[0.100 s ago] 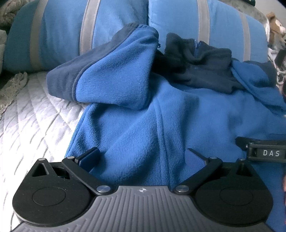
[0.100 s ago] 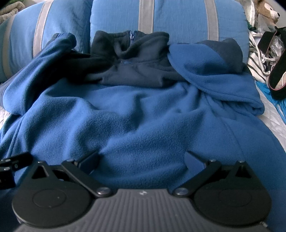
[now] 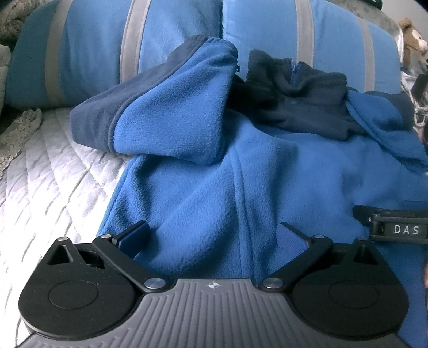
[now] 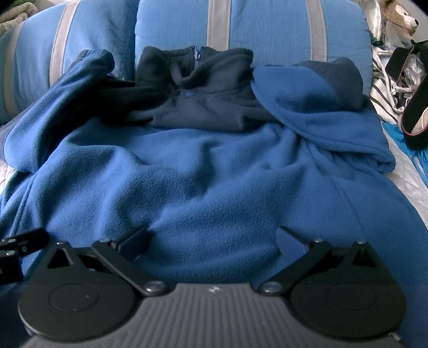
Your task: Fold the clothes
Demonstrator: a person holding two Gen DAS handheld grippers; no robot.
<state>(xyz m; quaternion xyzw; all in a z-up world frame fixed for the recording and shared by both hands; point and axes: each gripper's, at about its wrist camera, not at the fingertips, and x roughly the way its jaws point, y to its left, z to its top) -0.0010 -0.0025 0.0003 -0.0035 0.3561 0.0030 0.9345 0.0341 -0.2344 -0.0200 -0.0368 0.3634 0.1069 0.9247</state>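
Fleece pullover (image 4: pixel 214 174), blue with a dark navy collar, fills the centre of both views. Left gripper (image 3: pixel 214 235) and right gripper (image 4: pixel 211 238) rest low on its hem, fingers spread wide with fabric between them, unclamped. Both sleeves lie folded inward. Behind, striped blue pillows (image 4: pixel 267 29) lean on the white quilted bedspread (image 3: pixel 53 174).

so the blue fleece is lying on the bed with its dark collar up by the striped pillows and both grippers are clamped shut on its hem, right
Not quite. The blue fleece does lie on the bed with its dark collar by the striped pillows, but both wrist views show the left gripper and right gripper wide open over the hem, gripping nothing.
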